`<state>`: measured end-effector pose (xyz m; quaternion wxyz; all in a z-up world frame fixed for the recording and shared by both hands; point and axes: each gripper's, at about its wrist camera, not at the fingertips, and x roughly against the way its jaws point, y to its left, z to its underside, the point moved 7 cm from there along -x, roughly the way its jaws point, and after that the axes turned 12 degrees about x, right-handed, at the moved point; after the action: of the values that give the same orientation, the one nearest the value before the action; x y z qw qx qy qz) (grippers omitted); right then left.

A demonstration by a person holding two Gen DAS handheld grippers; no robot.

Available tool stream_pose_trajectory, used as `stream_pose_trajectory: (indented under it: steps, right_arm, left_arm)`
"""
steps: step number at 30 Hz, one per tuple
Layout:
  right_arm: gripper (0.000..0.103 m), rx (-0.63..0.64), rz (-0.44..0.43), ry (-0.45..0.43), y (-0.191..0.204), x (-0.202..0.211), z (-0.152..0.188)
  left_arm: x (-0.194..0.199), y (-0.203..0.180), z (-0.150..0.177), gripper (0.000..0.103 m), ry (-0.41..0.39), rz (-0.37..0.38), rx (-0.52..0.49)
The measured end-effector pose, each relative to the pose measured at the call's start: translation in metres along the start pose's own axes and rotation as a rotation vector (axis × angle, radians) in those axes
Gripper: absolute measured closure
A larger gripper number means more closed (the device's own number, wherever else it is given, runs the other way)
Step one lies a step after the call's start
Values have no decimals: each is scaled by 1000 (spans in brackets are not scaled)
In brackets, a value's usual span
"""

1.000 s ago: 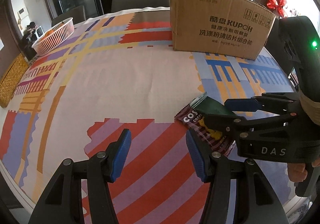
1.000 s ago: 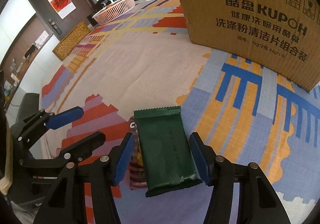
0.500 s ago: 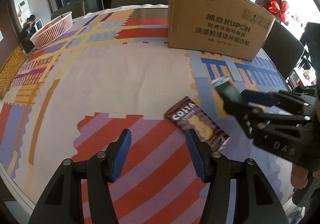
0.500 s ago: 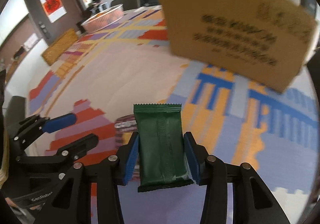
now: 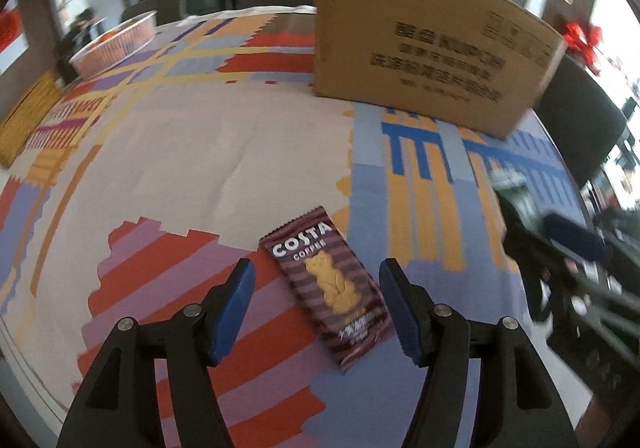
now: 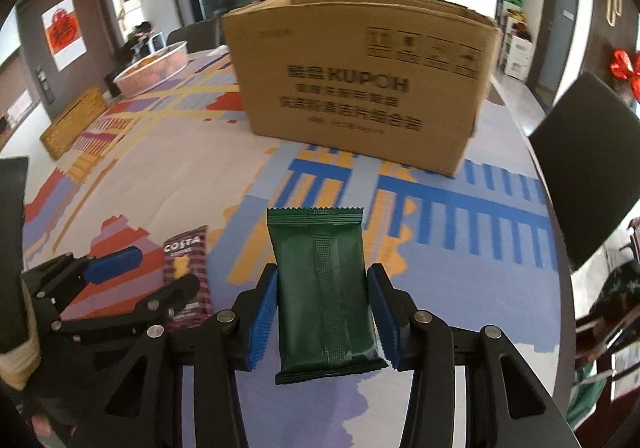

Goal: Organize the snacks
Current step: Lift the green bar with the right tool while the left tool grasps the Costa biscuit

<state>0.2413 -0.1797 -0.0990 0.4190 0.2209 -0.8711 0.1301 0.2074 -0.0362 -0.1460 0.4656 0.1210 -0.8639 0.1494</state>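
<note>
Nearest in the right wrist view, the right gripper (image 6: 323, 322) is clamping the green snack packet (image 6: 324, 286) across its lower half, blue pads pressing on both long edges, the packet riding clear of the tablecloth (image 6: 168, 172). It looks light and soft, a crinkly foil that would probably slip or crumple under a hard squeeze (so the flat long sides seem the sensible place to hold). To the left, the left gripper (image 5: 316, 306) is hovering with its jaws opening, the Costa Coffee biscuit packet (image 5: 332, 288) lying flat on the cloth between them, the pads touching nothing. That one is likely brittle inside; taking it across its narrow width looks best. Farther off, the cardboard box (image 6: 360, 76) is standing open-topped, probably where both are going. Far left, a pink basket (image 6: 154, 68) is sitting.
</note>
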Motion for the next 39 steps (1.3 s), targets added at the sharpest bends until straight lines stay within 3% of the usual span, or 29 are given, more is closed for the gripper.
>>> stream_pose_trajectory:
  steps: [5, 10, 16, 20, 27, 31, 39]
  right_arm:
    - [57, -38, -1, -7, -9, -1, 5]
    - [57, -59, -4, -17, -14, 0, 7]
    - [57, -76, -3, -22, -18, 0, 10]
    - [57, -83, 1, -22, -18, 2, 11]
    - [57, -61, 23, -29, -10, 8, 8]
    - [57, -56, 29, -31, -3, 12, 7]
    - [57, -66, 38, -29, 4, 16, 2]
  left_arm:
    - [-7, -3, 1, 39, -14, -68, 57]
    - [-16, -7, 7, 43, 20, -86, 60]
    - [-16, -10, 9, 62, 30, -48, 50]
    - [-14, -12, 11, 66, 41, -10, 7]
    - [-11, -13, 12, 66, 60, 76, -74]
    - [-2, -12, 8, 67, 34, 106, -113]
    - [18, -6, -12, 66, 2, 176, -110]
